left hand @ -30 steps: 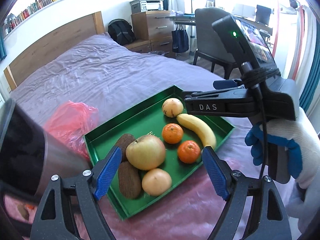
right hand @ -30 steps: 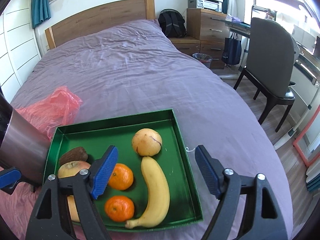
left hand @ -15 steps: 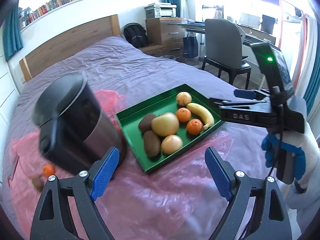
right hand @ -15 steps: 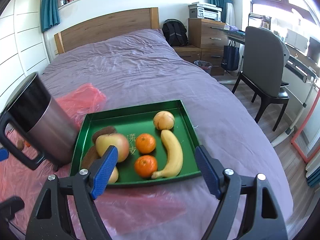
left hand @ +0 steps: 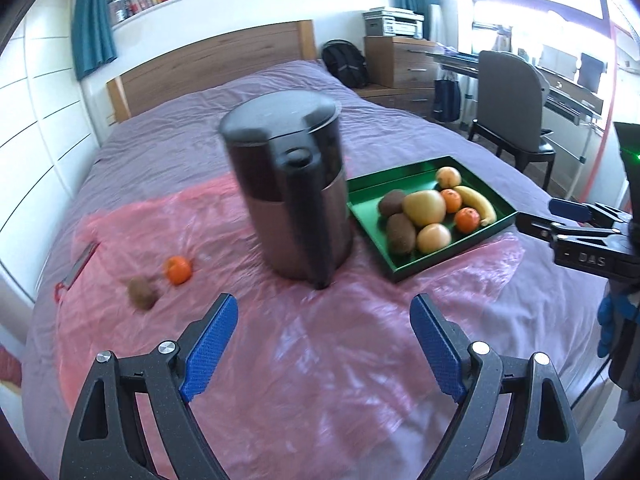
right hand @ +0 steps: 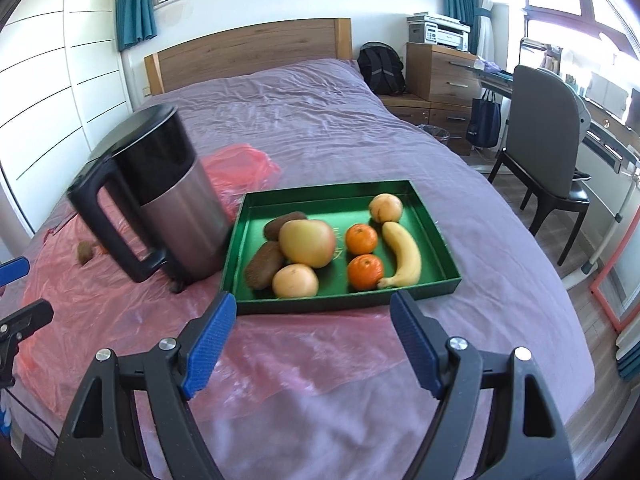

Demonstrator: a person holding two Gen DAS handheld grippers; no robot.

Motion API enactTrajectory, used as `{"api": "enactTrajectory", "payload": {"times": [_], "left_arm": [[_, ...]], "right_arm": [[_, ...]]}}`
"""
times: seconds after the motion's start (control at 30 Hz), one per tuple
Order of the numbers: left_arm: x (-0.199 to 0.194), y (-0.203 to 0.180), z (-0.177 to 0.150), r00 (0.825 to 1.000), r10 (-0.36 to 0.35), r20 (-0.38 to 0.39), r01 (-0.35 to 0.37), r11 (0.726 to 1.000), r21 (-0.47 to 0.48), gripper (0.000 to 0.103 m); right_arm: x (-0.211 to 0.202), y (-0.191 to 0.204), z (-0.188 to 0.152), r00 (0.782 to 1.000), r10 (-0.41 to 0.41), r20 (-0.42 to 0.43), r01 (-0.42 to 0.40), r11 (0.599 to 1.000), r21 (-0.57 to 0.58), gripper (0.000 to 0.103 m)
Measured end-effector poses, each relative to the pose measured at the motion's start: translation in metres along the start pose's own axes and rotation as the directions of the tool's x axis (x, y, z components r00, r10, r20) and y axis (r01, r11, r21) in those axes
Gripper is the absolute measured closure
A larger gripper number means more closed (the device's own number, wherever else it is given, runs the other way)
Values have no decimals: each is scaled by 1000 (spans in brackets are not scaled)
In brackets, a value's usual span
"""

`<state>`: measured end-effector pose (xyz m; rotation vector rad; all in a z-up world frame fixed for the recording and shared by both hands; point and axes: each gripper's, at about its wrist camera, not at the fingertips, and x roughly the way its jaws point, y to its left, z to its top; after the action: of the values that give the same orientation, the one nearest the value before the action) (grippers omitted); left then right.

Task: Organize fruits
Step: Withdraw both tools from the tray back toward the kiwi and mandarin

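A green tray (right hand: 432,216) on the bed holds a banana (right hand: 404,254), two tangerines (right hand: 362,239), a big yellow apple (right hand: 307,243), two kiwis (right hand: 264,264) and two pale round fruits (right hand: 295,281). The tray also shows in the left wrist view (left hand: 368,194). A loose tangerine (left hand: 178,270) and a loose kiwi (left hand: 142,293) lie on the pink plastic sheet left of the kettle. My left gripper (left hand: 324,350) is open and empty above the sheet. My right gripper (right hand: 310,346) is open and empty in front of the tray.
A steel and black kettle (left hand: 292,188) stands on the pink plastic sheet (left hand: 320,380) between the loose fruit and the tray. A chair (right hand: 548,160), a drawer chest (right hand: 440,72) and a backpack (right hand: 380,66) stand right of the bed.
Both grippers have pulled back and away from the tray, still open. The left view has swung left, so the kettle and the two loose fruits now show.
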<state>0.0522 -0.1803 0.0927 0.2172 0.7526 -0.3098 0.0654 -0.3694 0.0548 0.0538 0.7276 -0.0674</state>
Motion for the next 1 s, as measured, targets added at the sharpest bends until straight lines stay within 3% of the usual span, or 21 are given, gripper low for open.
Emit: {"api": "enactTrajectory", "payload": {"times": [0.37, 1.0], "left_arm": [[-28, 81, -43, 994, 107, -5, -107, 986, -128, 19], [-61, 207, -95, 962, 272, -17, -263, 909, -323, 18]], "right_arm": [[-19, 69, -24, 997, 75, -27, -77, 996, -53, 0], [-40, 219, -30, 970, 236, -59, -243, 939, -243, 0]]}}
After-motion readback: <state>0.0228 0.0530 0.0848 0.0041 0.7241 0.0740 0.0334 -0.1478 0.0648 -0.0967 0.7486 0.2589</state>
